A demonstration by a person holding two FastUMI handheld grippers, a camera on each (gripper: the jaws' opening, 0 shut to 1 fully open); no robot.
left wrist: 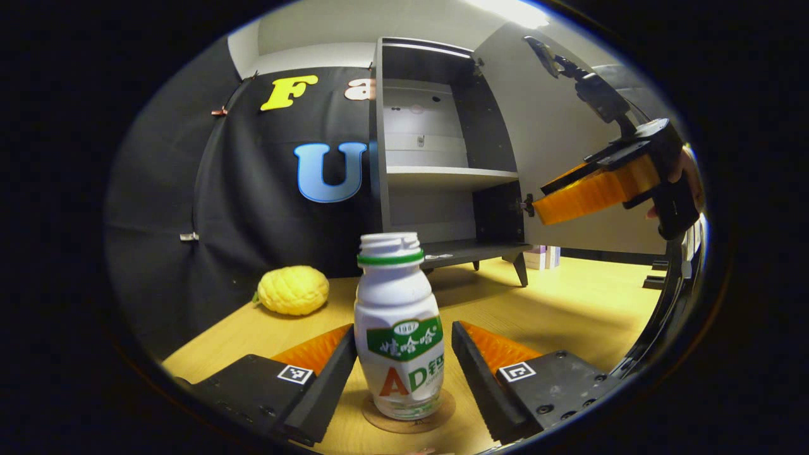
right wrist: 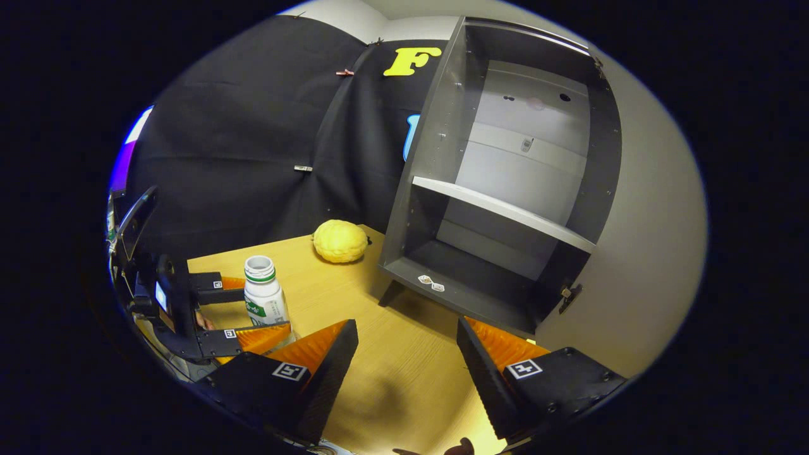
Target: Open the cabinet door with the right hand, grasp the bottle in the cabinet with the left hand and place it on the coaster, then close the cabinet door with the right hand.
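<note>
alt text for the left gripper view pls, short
A white bottle stands upright on a round coaster on the wooden table, between the open fingers of the left gripper. Behind it is an open cabinet with bare shelves, a yellow bumpy fruit at left and the right gripper near the cabinet door.

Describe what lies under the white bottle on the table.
Under the white bottle sits a round brown coaster on the wooden table. Its rim shows around the bottle's base; the coaster's middle is covered by the bottle.
</note>
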